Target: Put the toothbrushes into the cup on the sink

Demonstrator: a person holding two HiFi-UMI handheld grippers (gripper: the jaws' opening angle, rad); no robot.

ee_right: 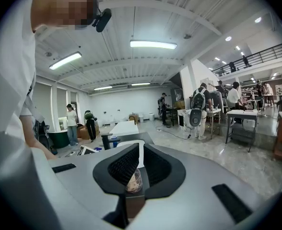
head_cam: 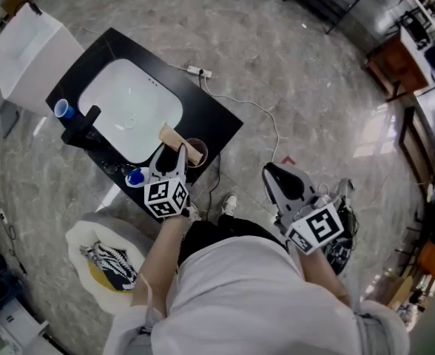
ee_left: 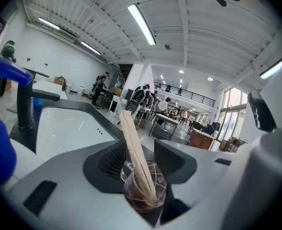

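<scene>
Toothbrush (ee_left: 131,138) in cup (ee_left: 146,200), between jaws (left)

sink basin (head_cam: 129,102): white, glossy, ceramic look
worktop (head_cam: 219,124): black, pretty matt
cup (ee_left: 143,190): clear, shiny, brownish tint
toothbrush (ee_left: 133,145): pale tan, matt; wood or paper, can't tell tbh
left gripper (ee_left: 141,157): smooth matt grey plastic, pads (ee_left: 113,161) black and ribbed
floor (head_cam: 314,87): grey marble look, polished
</scene>
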